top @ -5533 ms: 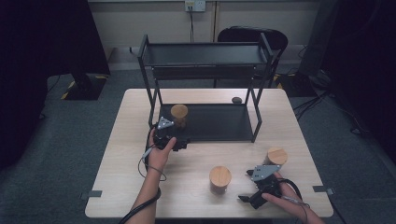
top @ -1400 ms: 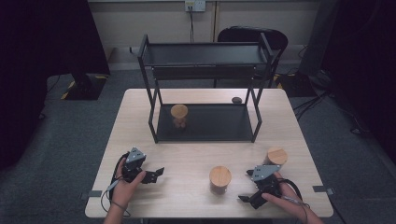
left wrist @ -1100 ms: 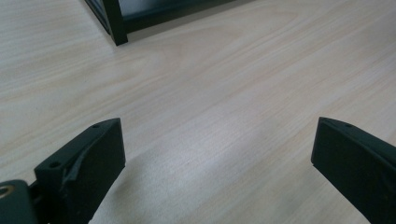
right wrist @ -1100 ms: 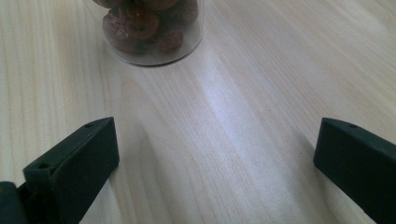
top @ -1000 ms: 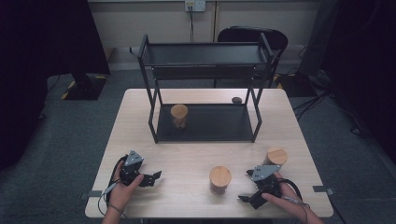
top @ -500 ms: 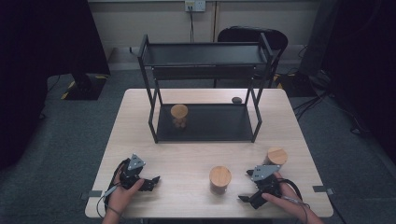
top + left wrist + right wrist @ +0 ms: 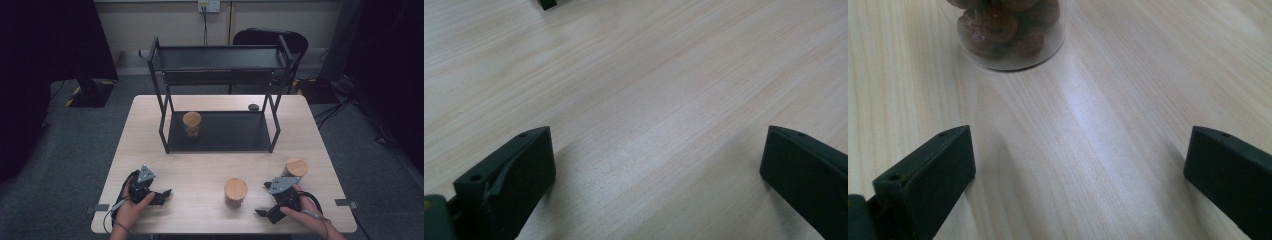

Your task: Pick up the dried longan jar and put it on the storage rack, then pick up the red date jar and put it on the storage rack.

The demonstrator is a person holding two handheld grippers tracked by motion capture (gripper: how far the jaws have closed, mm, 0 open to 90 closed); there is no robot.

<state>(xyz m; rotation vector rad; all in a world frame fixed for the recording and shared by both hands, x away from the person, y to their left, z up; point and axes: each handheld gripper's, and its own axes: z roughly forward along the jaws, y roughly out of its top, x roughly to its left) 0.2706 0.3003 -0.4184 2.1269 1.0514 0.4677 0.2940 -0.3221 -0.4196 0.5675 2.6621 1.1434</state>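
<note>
Three jars: cork-lidded glass – one stood on the rack's lower shelf at centre frame, probably stowed; two waited on the table, lower right.
Nearest jar: just ahead of the right gripper, likely next.
Third jar: beside that hand.
Right gripper: jaws spread, empty.
Left gripper: lower left – jaws just opening, nothing between.

My black left gripper and right gripper rest on the pale wood-grain table, near clear jars with tan wooden lids holding reddish-brown contents, before the black metal rack.
</note>
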